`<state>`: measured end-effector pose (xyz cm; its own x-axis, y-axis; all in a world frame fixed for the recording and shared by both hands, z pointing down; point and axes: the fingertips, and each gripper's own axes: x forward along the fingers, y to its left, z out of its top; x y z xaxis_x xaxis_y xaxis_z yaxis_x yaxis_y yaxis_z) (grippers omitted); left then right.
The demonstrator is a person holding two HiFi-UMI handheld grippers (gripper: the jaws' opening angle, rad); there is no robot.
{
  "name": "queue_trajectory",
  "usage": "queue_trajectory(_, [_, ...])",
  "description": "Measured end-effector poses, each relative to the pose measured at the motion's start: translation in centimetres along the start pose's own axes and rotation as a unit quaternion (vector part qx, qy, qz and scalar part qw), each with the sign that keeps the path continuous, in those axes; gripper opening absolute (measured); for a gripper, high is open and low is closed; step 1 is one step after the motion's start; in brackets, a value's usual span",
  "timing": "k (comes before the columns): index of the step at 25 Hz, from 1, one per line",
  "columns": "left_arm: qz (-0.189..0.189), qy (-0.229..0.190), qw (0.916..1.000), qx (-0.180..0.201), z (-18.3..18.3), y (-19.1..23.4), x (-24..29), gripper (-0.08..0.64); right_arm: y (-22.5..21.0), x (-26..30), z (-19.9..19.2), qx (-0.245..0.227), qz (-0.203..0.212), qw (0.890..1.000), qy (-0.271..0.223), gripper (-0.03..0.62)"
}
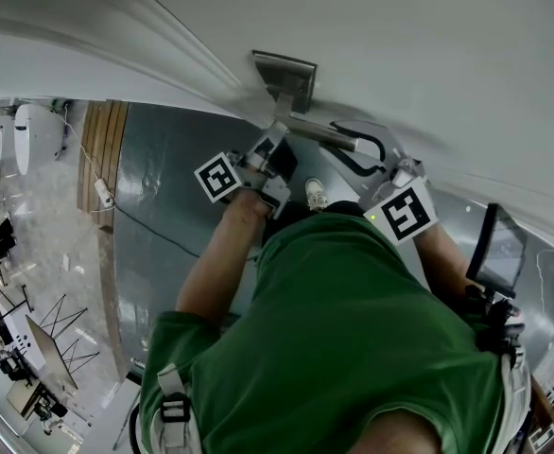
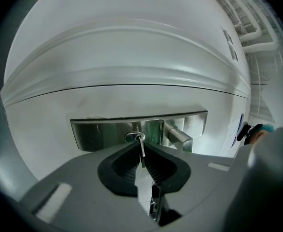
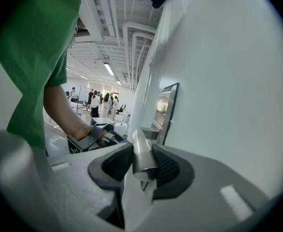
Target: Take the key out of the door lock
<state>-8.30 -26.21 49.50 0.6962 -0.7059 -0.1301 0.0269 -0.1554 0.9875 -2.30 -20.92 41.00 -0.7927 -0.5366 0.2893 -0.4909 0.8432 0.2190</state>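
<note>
The door (image 2: 132,57) stands close behind the plate (image 2: 98,132), so there is little room. My left claw (image 2: 142,148) is nearly closed, pinching the key (image 2: 141,151) in the plate. My right claw (image 3: 144,162) clamps the handle (image 3: 139,146) beside the plate.

At the foot of the white door (image 1: 400,45) lies a smooth grey-green floor (image 1: 164,187), and a thin black cable (image 1: 159,232) runs over it. Farther from the door comes a strip of wooden planks (image 1: 102,154), then a pale glossy floor (image 1: 50,244) where black tripods (image 1: 58,324) stand. Beside the top of the door, white pipes (image 3: 134,37) run along the ceiling, with long lamps (image 3: 108,69) lit. Well away from the door, some people (image 3: 100,103) stand in a group.
</note>
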Motion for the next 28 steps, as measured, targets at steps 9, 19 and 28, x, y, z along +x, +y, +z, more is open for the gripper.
queue_trajectory(9, [0.001,0.012,0.9999,0.000,-0.10,-0.05,-0.13,0.031,-0.08,0.01,0.07,-0.005,0.002,1.000,-0.001,0.127])
queue_trajectory(19, [-0.001,0.010,0.9998,-0.017,-0.13,0.12,-0.20,0.031,-0.13,0.05,-0.05,-0.005,0.001,1.000,0.001,0.127])
queue_trajectory(28, [-0.006,0.014,0.9996,-0.022,-0.26,-0.04,-0.37,0.031,-0.13,0.02,-0.02,-0.006,0.005,1.000,0.001,0.127])
